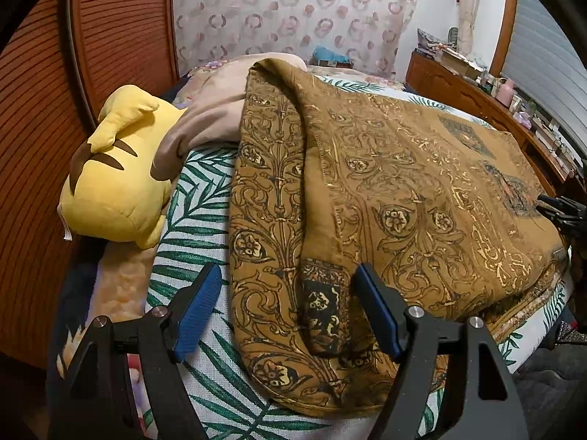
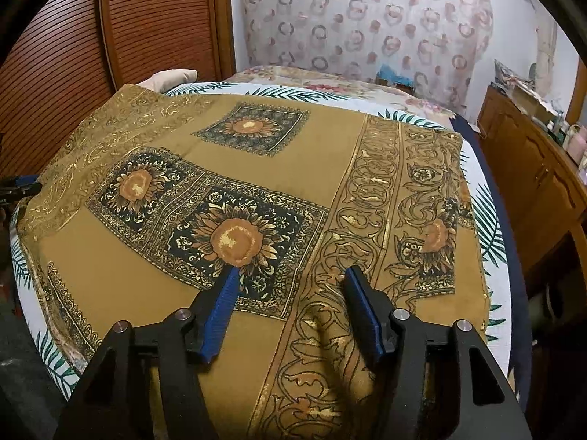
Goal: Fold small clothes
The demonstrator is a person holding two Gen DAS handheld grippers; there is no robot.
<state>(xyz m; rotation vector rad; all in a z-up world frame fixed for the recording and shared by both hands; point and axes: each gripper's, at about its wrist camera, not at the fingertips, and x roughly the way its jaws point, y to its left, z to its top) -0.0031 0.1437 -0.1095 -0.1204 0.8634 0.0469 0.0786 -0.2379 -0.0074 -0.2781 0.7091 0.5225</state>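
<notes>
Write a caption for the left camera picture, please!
Open left gripper hovers over a folded brown patterned cloth on a leafy bedsheet, beside a yellow plush toy.

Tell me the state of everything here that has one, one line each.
Brown patterned cloth: spread on the bed, one side folded over, not gripped.
Left tool: open, over the cloth's near edge.
Right tool: open, over the cloth.
Yellow plush toy: lying at the bed's edge.

Both tongs [image 1: 288, 308] [image 2: 290, 311] have black frames, ribbed blue pads, silver screws.
</notes>
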